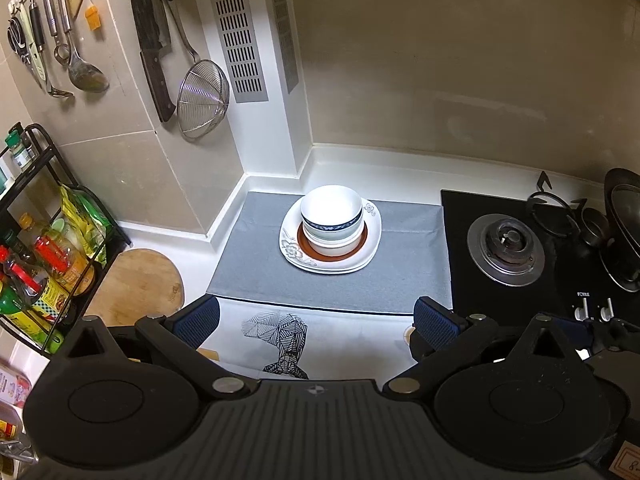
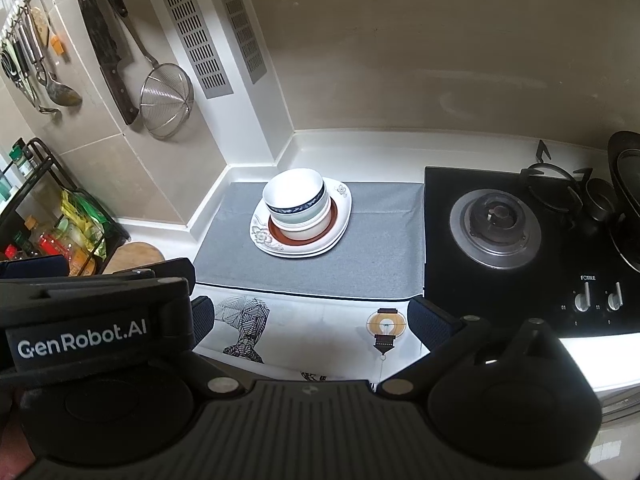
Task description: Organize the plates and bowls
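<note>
Kitchen counter, white, running along beige tiled walls into a corner. Sweeping left to right in the left wrist view: a black wire rack [image 1: 60, 240] of bottles and packets is sitting at nine o'clock, with a round wooden board [image 1: 140, 284] lying just beside it. Above, utensils, a cleaver [image 1: 154, 52] and a wire strainer [image 1: 202, 96] are hanging on the wall at eleven o'clock. A grey mat [image 1: 256, 264] is covering the middle of the counter. On it, near the centre of the view, the dishes are standing in one stack: white flowered plates [image 1: 294, 252] at the bottom, a brown-rimmed plate [image 1: 308, 254] on those, then nested bowls, the top bowl [image 1: 332, 208] white with a blue band. A black gas stove [image 1: 504, 248] is filling three o'clock, with a dark pan at the far right edge.

Both claws are hovering at six o'clock, well apart from the stack. The left gripper [image 1: 316, 322] is showing its blue pads spread wide, holding nothing. The right gripper [image 2: 308, 316] is likewise spread and empty.

Judging by the tidy pile, the sorting looks nearly or fully done. If anything needs adjusting, it would be wise to approach slowly, pinch a rim squarely, and avoid nudging the tall nested bowls, which could tip or slide off the plates.
</note>
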Action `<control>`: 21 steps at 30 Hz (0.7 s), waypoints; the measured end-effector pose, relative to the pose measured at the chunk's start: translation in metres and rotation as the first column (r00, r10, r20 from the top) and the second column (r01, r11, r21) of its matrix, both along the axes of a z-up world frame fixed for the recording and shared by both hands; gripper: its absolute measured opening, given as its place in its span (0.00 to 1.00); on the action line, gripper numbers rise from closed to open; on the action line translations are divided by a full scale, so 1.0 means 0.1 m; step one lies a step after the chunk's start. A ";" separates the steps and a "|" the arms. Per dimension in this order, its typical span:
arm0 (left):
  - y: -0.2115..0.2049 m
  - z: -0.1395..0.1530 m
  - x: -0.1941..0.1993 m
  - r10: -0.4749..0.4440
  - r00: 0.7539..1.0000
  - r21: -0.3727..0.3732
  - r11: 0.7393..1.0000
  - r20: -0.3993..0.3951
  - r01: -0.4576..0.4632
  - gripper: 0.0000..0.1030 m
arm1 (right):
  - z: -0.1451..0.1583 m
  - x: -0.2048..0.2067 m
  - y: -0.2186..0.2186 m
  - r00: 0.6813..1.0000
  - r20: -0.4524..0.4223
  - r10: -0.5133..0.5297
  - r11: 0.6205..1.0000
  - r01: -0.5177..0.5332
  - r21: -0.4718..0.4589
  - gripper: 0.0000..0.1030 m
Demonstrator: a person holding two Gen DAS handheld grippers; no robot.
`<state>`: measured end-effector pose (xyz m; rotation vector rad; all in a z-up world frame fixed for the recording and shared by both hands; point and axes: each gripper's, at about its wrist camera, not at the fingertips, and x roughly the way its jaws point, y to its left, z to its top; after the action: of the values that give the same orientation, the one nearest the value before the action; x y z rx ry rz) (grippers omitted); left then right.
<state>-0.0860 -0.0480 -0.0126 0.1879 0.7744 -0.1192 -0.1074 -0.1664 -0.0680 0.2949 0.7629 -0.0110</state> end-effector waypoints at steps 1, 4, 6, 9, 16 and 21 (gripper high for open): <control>0.00 0.00 0.01 0.000 1.000 0.003 1.000 -0.002 0.000 1.00 | -0.01 0.01 0.00 1.000 -0.001 0.002 1.000 -0.002 0.003 1.00; -0.01 0.00 0.04 0.001 1.000 0.006 1.000 -0.005 -0.001 1.00 | -0.02 0.02 -0.01 1.000 -0.004 0.002 1.000 -0.002 0.007 1.00; -0.02 0.00 0.05 0.003 1.000 0.008 1.000 -0.006 -0.003 1.00 | -0.02 0.04 -0.02 1.000 -0.007 0.004 1.000 -0.004 0.009 1.00; -0.02 0.01 0.06 0.004 1.000 0.011 1.000 -0.004 -0.004 1.00 | -0.01 0.05 -0.02 1.000 -0.005 0.005 1.000 -0.005 0.010 1.00; -0.04 0.01 0.07 0.012 1.000 0.020 1.000 -0.003 -0.012 1.00 | -0.01 0.07 -0.04 1.000 -0.006 0.008 1.000 -0.008 0.014 1.00; -0.05 0.02 0.09 0.008 1.000 0.022 1.000 -0.002 -0.008 1.00 | -0.01 0.10 -0.06 1.000 -0.006 0.008 1.000 -0.008 0.015 1.00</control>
<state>-0.0772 -0.0535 -0.0110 0.2056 0.7783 -0.1028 -0.0978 -0.1723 -0.0686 0.3063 0.7705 0.0012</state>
